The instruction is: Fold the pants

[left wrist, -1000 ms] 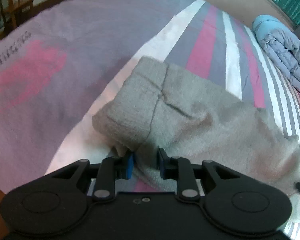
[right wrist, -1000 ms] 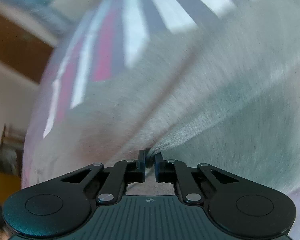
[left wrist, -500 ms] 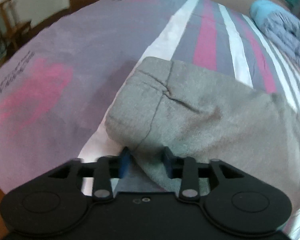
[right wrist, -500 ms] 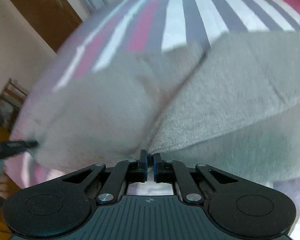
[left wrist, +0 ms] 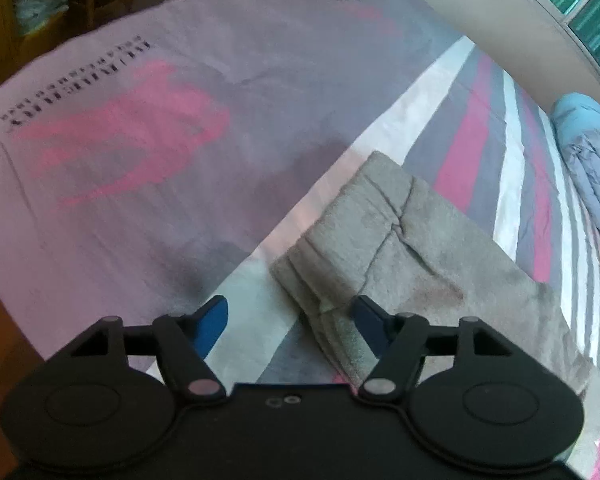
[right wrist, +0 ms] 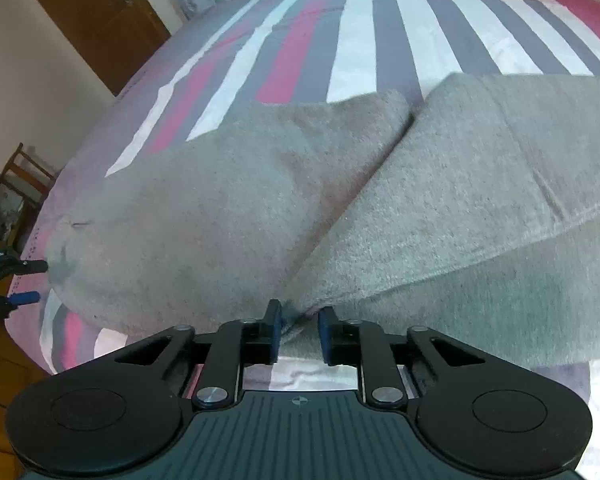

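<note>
Grey fleece pants (left wrist: 428,256), folded over on themselves, lie on a bed sheet (left wrist: 148,128) that is mauve with a pink print on one part and striped white, grey and pink on the other. Waistband end sits near the sheet's broad white stripe in the left wrist view; in the right wrist view the fabric (right wrist: 480,168) spreads across most of the frame as two overlapping layers with a diagonal fold line between them.

Left gripper (left wrist: 290,320), black with blue pads: jaws have just been opening and now stand wide apart. Corner of the pants lies between them, close to the right-hand pad, well clear of the left-hand pad, which is over bare sheet. No pinch visible; cloth rests flat on the bed. Same gripper shows at the far left edge of the right wrist view (right wrist: 30,282), its two fingers spread at the pants' end.

Right gripper (right wrist: 299,334), black with blue pads: jaws have just been opening, gap is small. Folded edge of the pants reaches into the gap, nearer the left-hand pad; cannot tell whether it touches that pad. The right-hand pad stands clear, so no clamp.

Rumpled light-blue quilted blanket (left wrist: 588,168) lies at the far side of the bed, well apart from the pants. Brown wooden door (right wrist: 96,12) and wooden chair (right wrist: 24,176) beyond the bed.
</note>
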The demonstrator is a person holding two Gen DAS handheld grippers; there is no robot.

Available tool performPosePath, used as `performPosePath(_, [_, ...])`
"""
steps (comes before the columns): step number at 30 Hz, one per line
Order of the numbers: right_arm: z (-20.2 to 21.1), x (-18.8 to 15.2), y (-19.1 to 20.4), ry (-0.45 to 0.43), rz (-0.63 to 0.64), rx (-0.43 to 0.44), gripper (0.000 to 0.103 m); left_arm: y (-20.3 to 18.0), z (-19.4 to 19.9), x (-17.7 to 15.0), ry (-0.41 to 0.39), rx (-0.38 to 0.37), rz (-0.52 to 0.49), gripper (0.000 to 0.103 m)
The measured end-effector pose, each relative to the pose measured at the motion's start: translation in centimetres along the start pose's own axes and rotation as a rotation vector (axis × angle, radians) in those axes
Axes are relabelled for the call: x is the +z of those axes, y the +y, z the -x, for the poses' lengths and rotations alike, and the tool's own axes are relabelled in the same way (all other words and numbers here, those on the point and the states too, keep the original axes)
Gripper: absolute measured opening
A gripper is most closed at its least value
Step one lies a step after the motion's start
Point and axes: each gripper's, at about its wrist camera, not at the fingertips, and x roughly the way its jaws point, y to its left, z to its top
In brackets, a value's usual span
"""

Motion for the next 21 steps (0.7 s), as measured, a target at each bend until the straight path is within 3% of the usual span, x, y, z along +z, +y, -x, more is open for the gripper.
performPosePath(2, [0.4,0.1,-0.3,-0.002,-0.005,0.002,0.058,-1.6,1.1,-0.5,-0.041,0.001,-0.081,0.06])
performPosePath(4, [1.7,0.1,-0.7,-0.038,-0.006,-0.009,0.069,-3.8,2.4,-1.4,-0.074,-0.004,-0.167,0.06])
performPosePath(8, [3.0,0.6,-2.5,-0.054,-0.019,-0.056,0.069,-9.3,3.0,-3.9,-0.054,-0.072,-0.317,0.062])
performPosePath(12, [3.0,1.4,-7.0,-0.037,-0.186,-0.063,0.064,-14.5,1.4,-7.8,0.003,-0.106,-0.43,0.06])
performPosePath(13, [3.1,1.5,-8.1,-0.032,-0.232,-0.065,0.056,-15.6,1.0,-8.9,0.016,-0.111,-0.458,0.057])
performPosePath(15, [3.2,1.6,-9.9,-0.023,-0.294,-0.082,0.055,-17.6,-0.2,-11.0,0.048,-0.117,-0.496,0.049])
performPosePath(21, [3.3,2.4,-12.9,-0.013,-0.342,-0.145,0.045,-20.7,-3.3,-15.6,0.011,0.044,-0.648,0.044])
